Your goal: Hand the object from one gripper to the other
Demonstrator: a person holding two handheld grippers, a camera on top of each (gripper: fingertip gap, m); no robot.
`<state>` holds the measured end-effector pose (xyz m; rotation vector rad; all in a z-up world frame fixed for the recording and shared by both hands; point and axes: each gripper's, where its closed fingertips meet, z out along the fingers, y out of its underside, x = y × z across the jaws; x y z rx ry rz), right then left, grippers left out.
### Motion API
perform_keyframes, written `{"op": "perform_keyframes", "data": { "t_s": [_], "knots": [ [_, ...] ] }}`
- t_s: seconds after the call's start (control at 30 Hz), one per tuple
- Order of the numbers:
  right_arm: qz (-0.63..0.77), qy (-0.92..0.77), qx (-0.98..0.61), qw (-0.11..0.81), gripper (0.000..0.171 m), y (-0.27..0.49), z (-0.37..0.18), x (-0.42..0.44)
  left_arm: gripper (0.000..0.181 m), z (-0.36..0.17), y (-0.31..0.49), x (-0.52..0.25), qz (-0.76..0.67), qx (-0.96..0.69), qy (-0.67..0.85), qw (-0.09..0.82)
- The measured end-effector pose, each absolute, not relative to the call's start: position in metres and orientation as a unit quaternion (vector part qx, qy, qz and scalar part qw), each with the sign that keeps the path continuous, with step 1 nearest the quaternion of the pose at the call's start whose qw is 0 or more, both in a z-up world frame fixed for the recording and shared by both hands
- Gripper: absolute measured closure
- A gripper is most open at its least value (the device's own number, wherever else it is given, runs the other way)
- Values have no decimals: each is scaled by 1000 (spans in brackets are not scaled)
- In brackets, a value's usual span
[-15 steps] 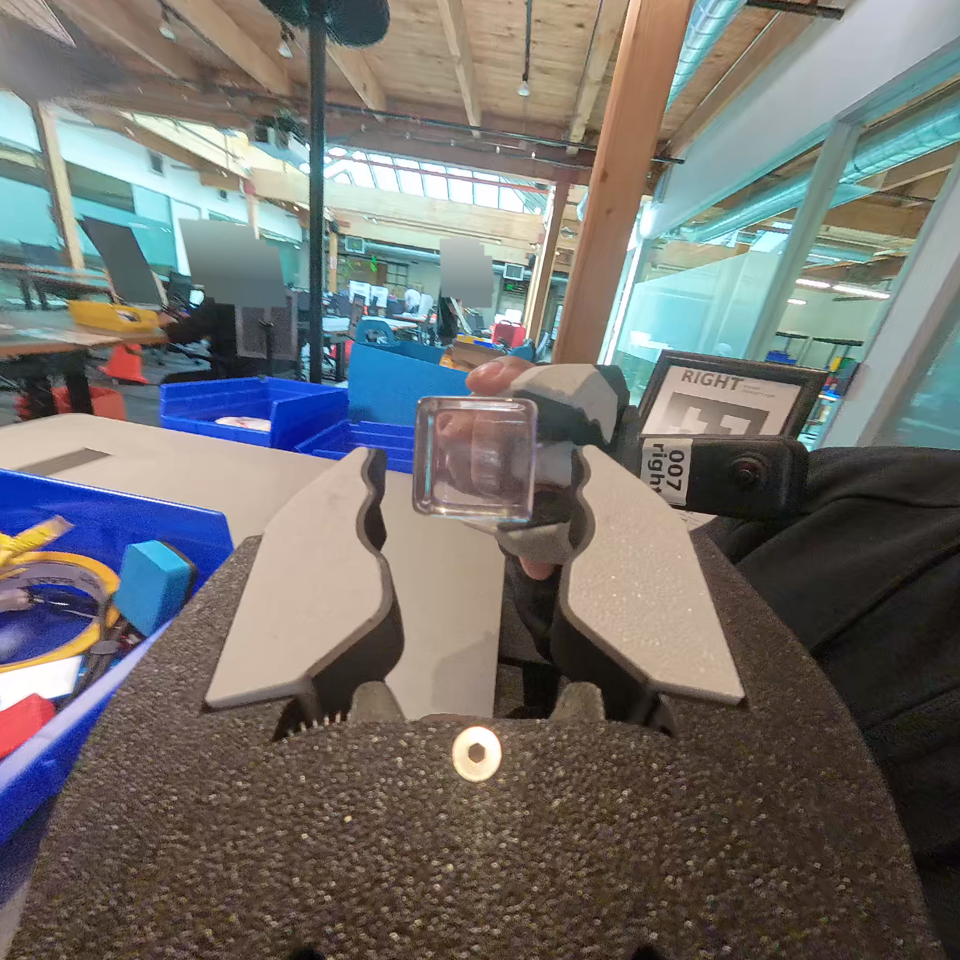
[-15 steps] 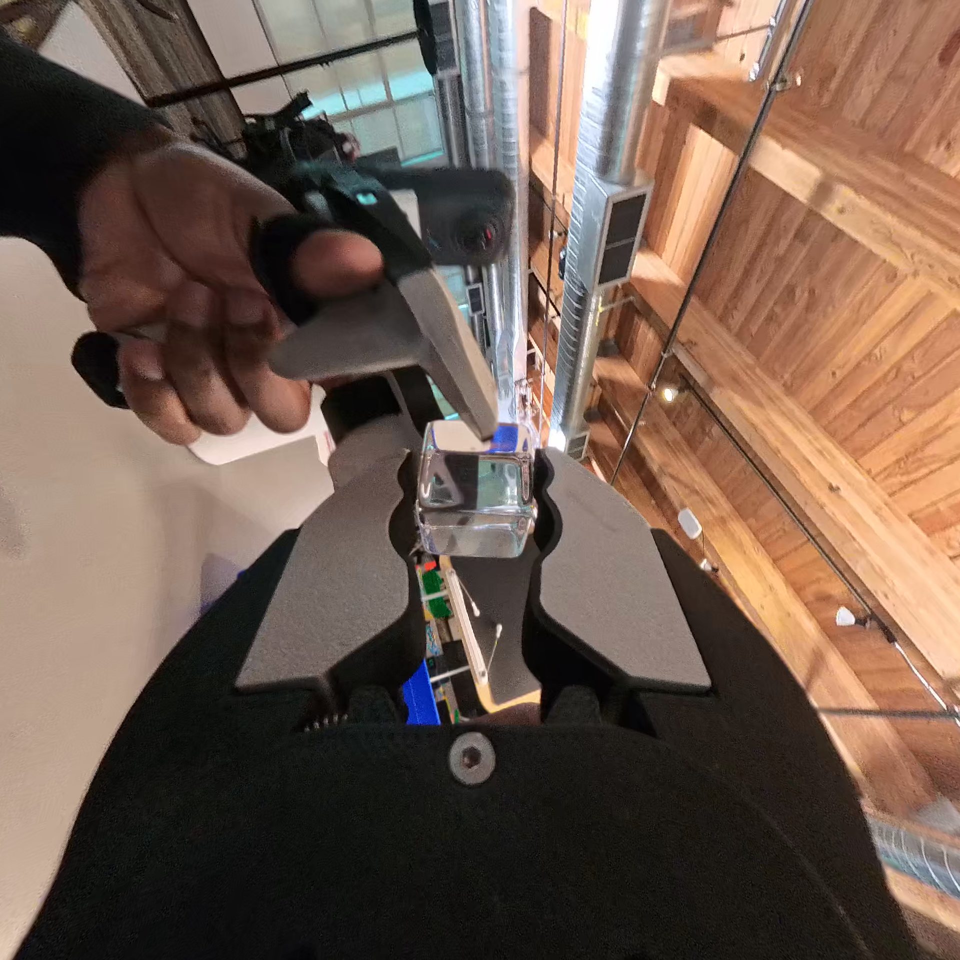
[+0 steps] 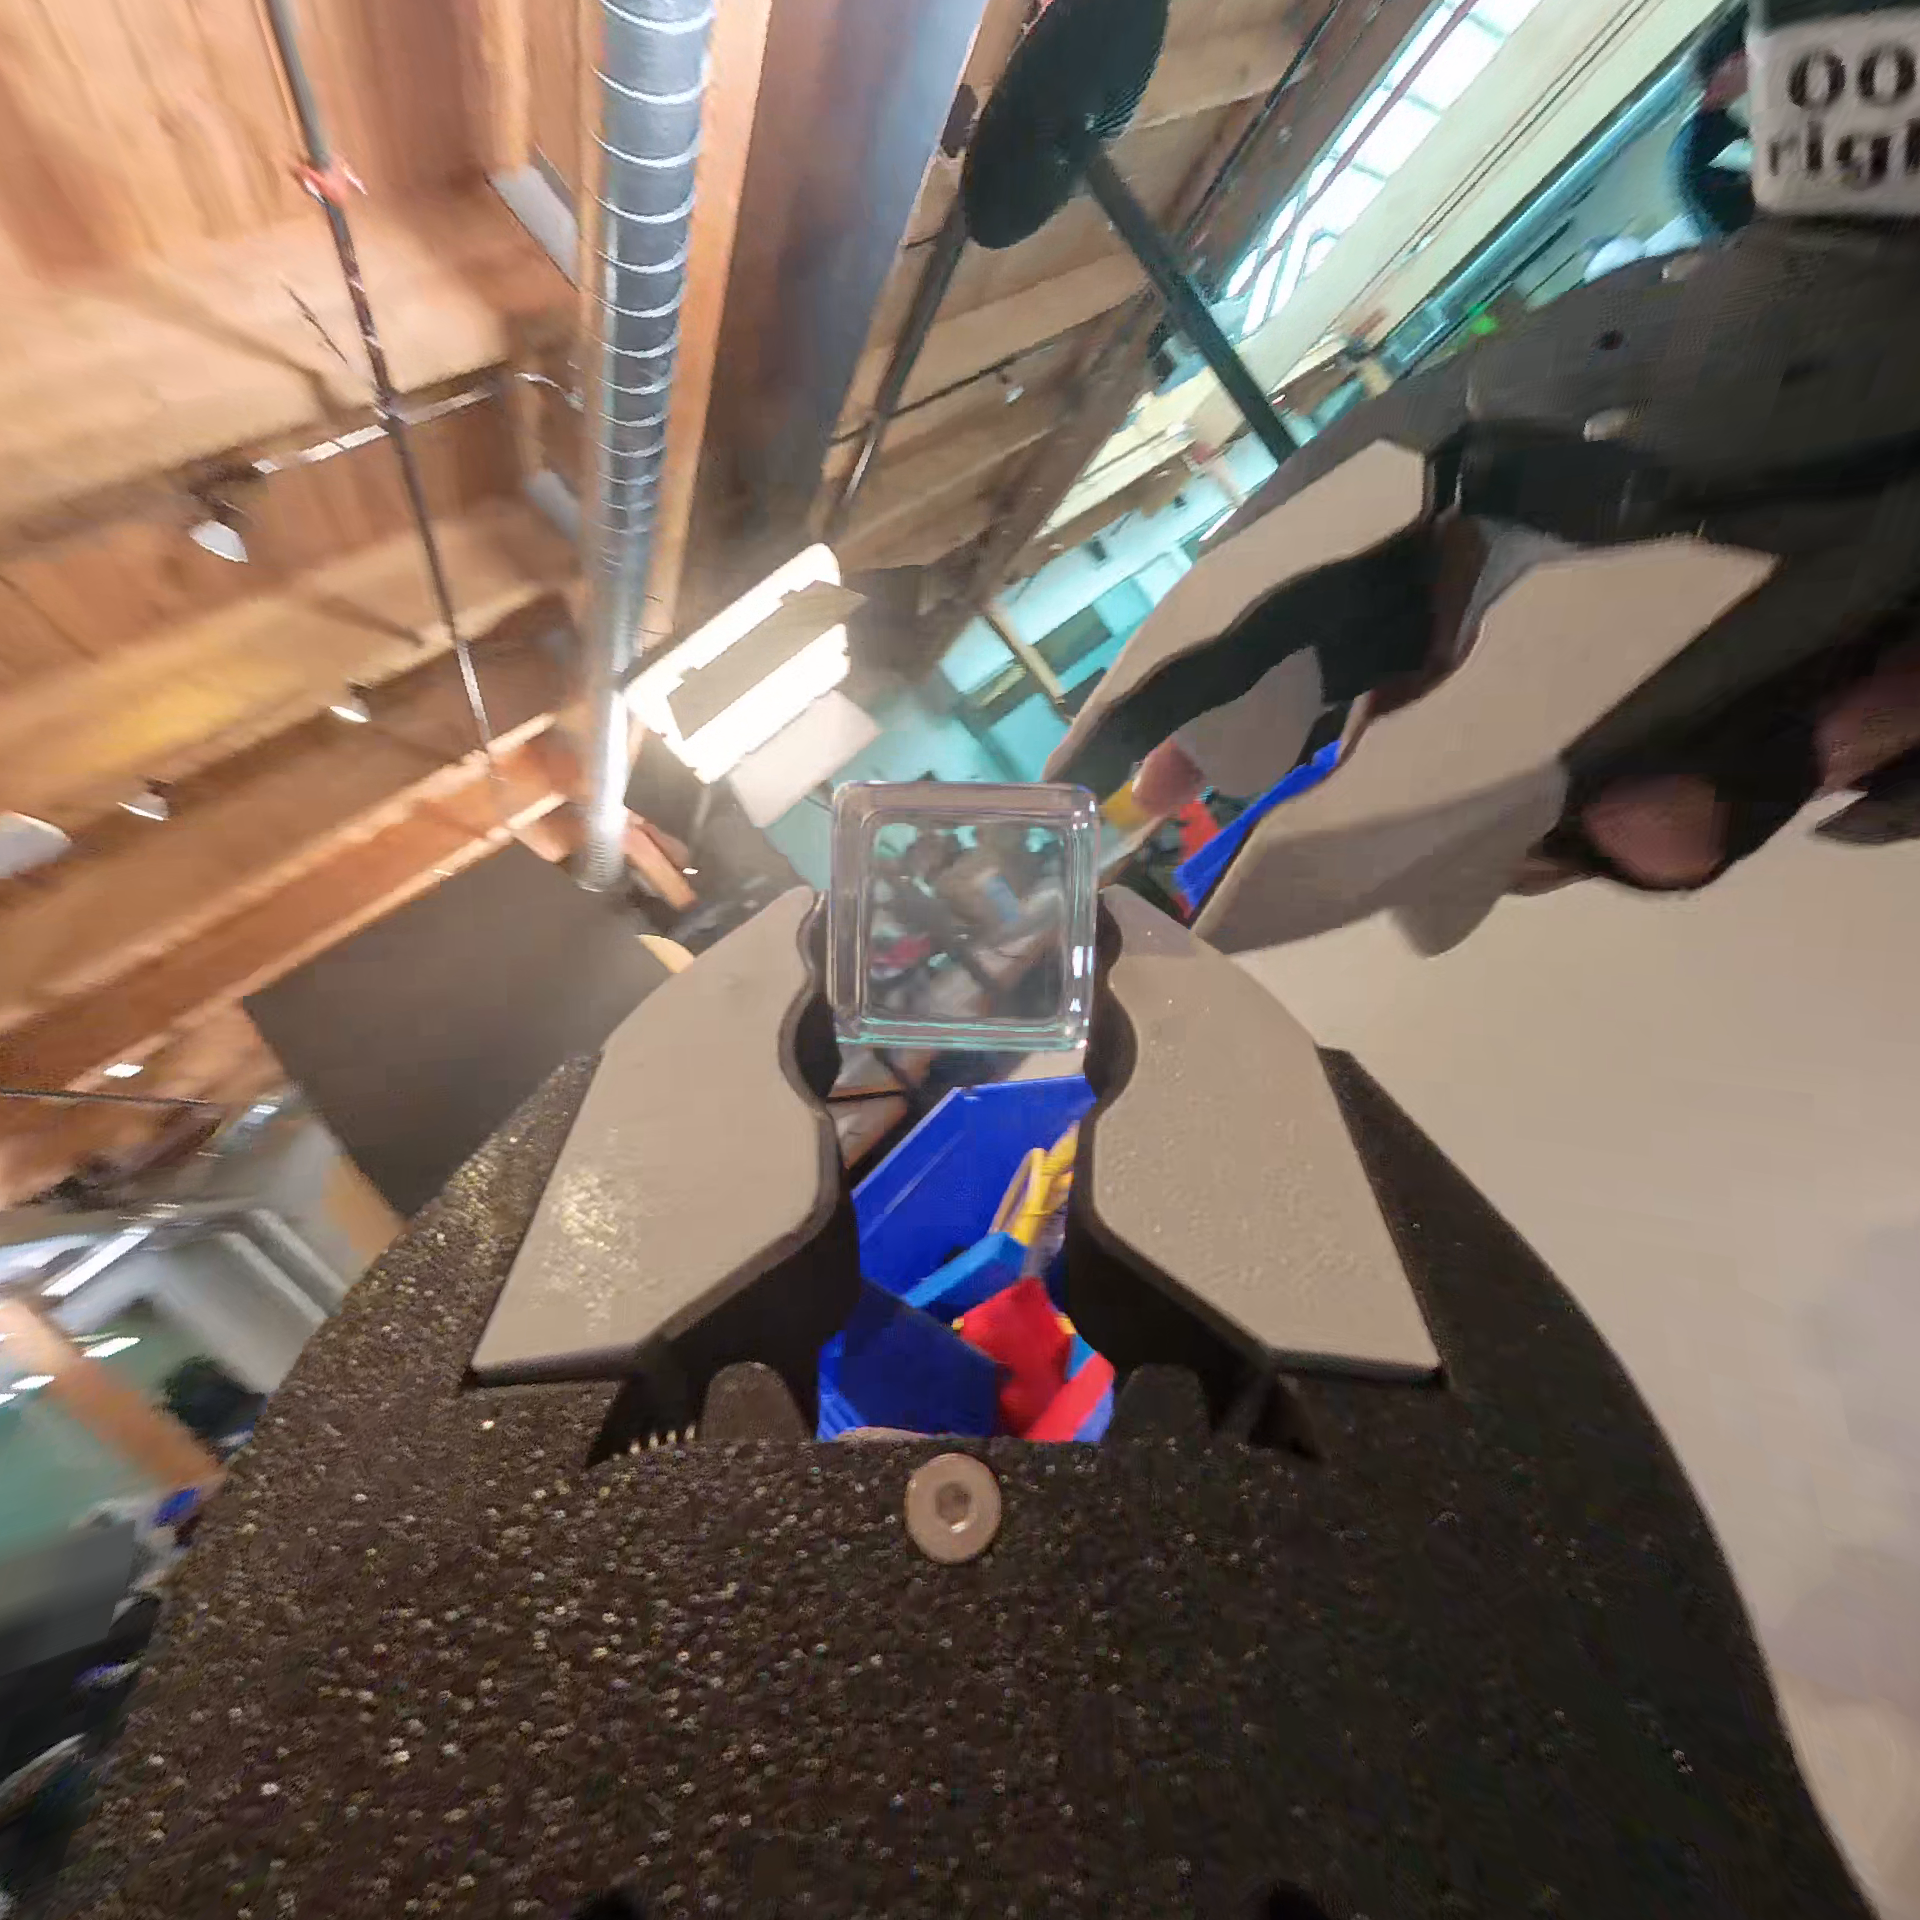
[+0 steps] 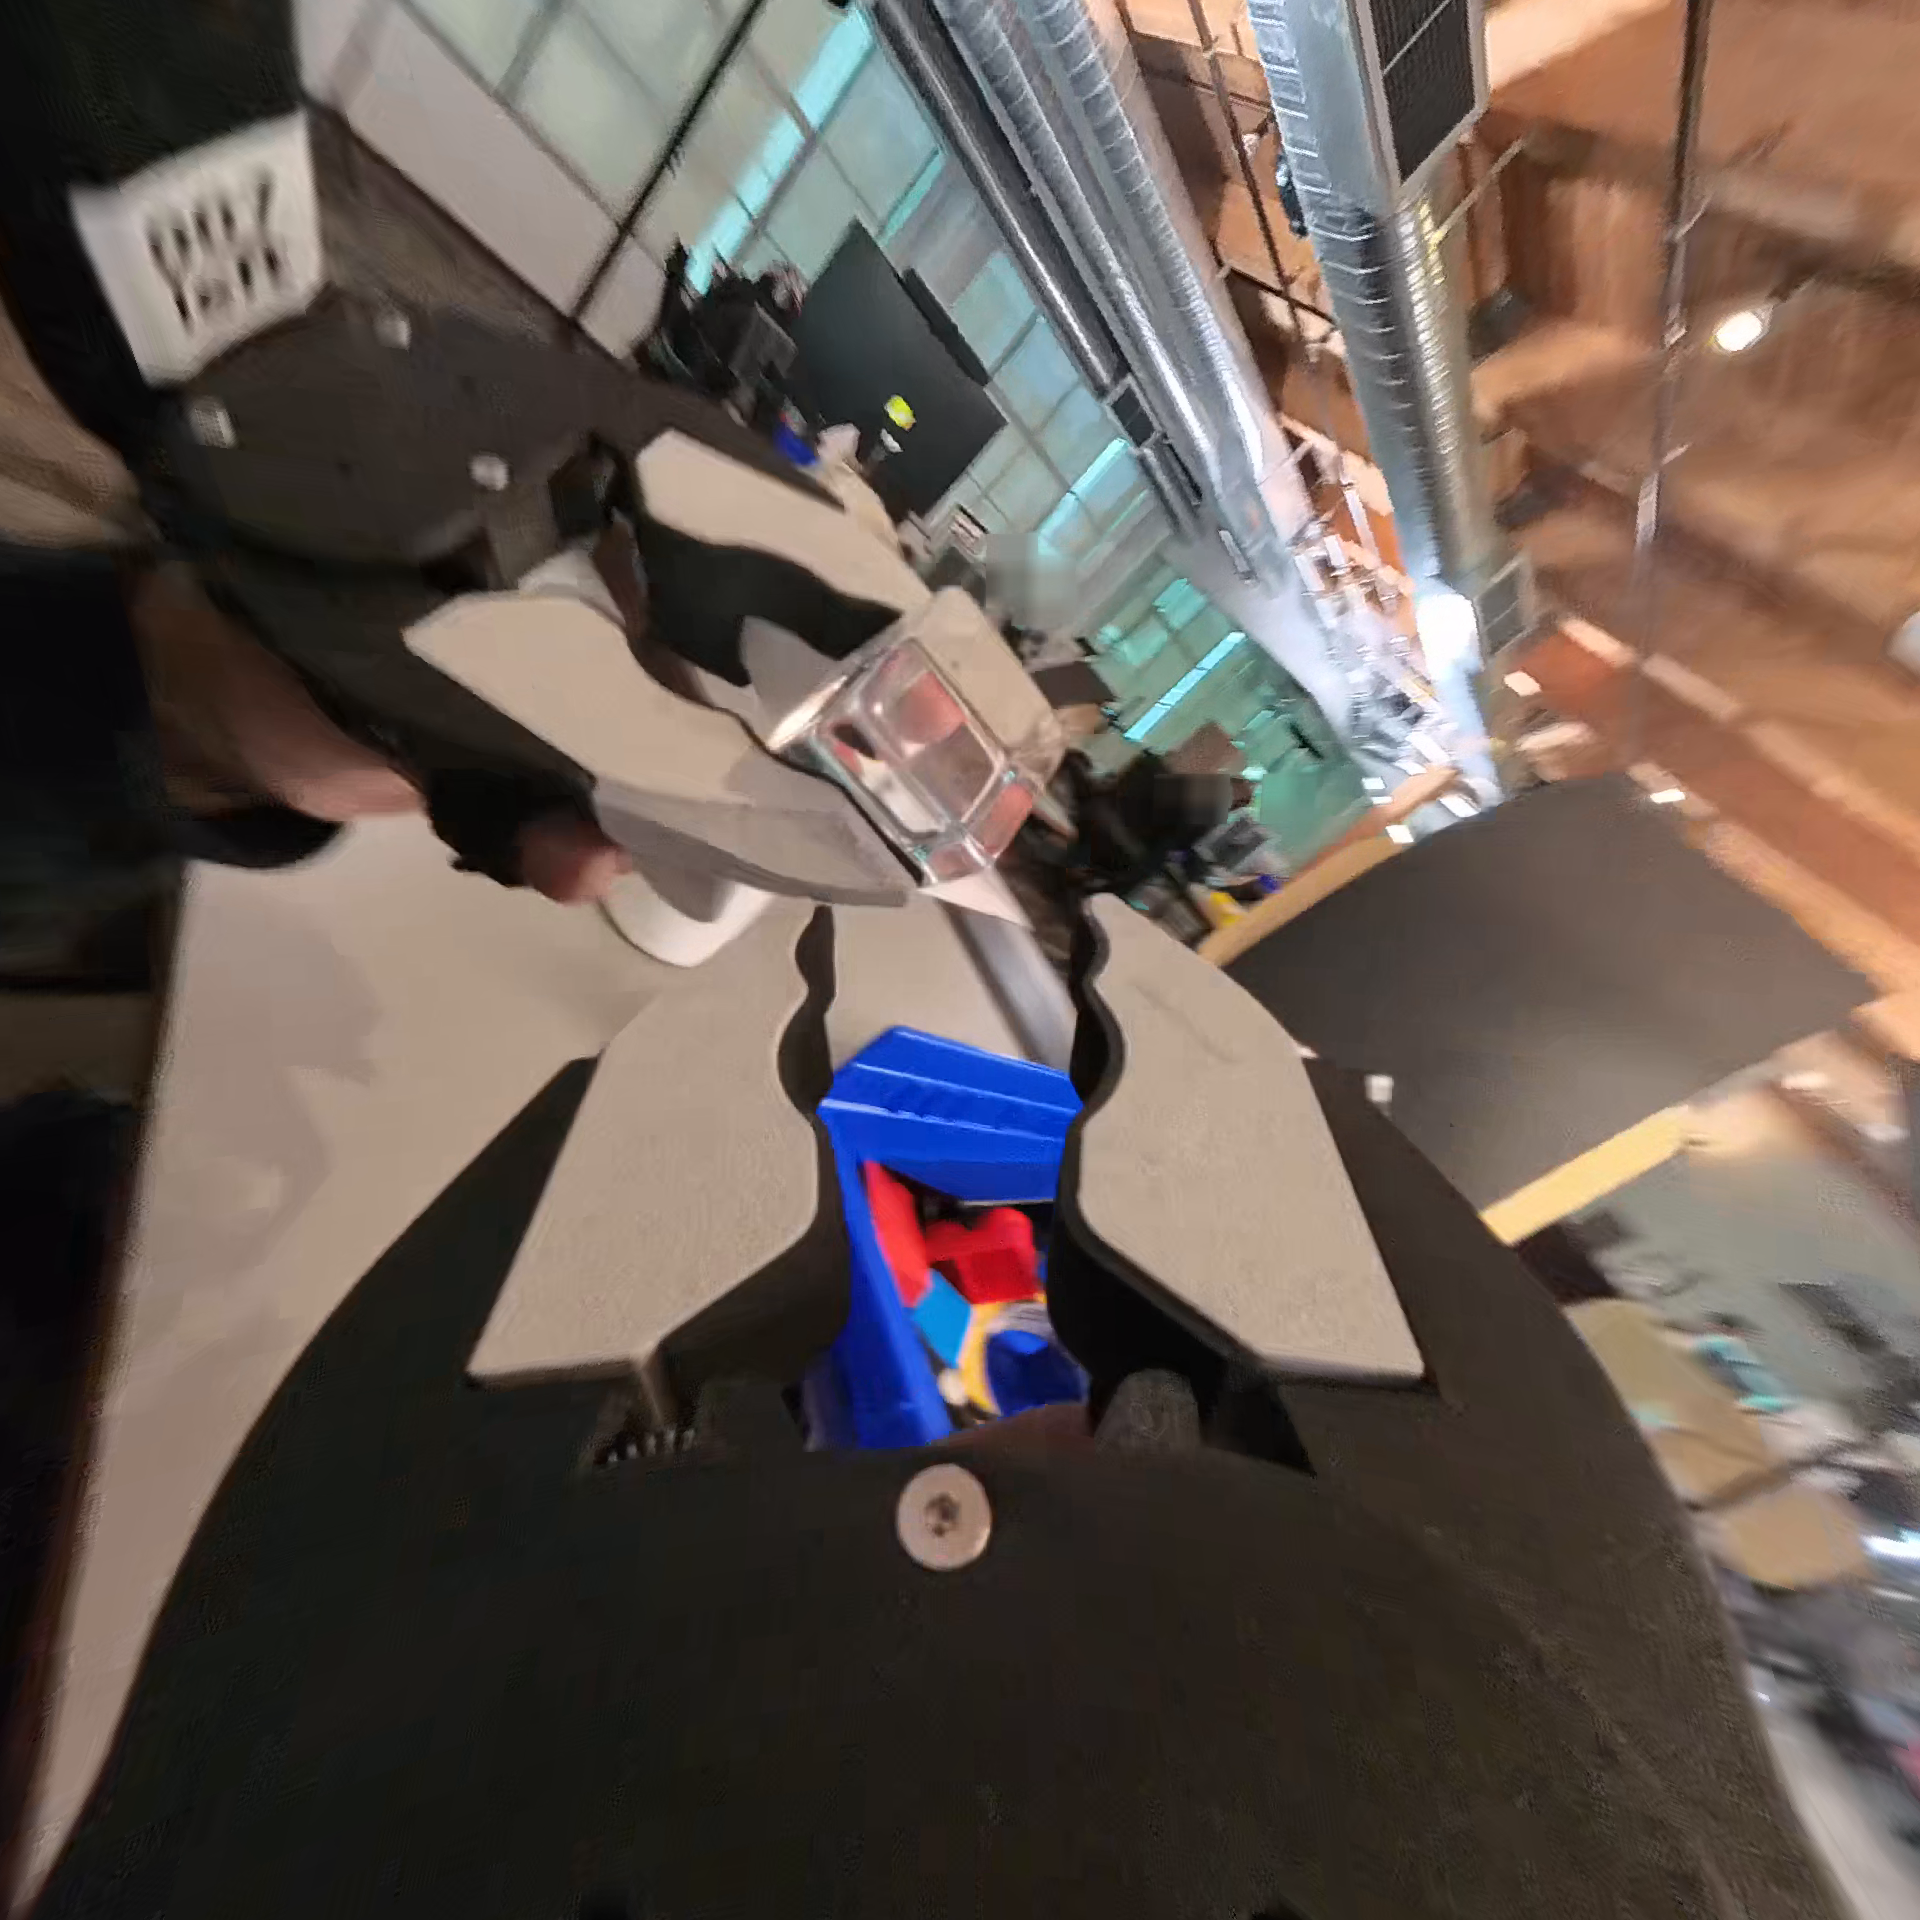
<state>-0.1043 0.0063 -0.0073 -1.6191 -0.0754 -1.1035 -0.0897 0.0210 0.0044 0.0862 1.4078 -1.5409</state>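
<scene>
The right tongs [image 4: 951,925] have an empty gap between their tips. The left tongs [image 4: 935,769] sit close beside them. A full blue bin [image 4: 935,1122] lies below both.

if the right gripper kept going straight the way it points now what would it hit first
Probably the blue bin of red and blue items, seen straight ahead between the open right gripper's fingers. The left gripper holding the clear cube sits just above that line; depth is unclear.

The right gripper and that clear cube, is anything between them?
No. In the left wrist view the clear cube sits clamped in the left gripper; only open air separates it from the empty right gripper.
</scene>
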Motion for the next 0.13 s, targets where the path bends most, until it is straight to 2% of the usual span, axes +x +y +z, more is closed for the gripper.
{"op": "perform_keyframes", "data": {
  "t_s": [0.03,0.13],
  "knots": [
    [-439,-28,-687,579,127,5,-5,-109,136,5,21,-90,-628,42,579,518],
    [-419,-59,-679,600,123,2,-1,-123,136,-2,16,-92,-607,70,591,527]
  ]
}}
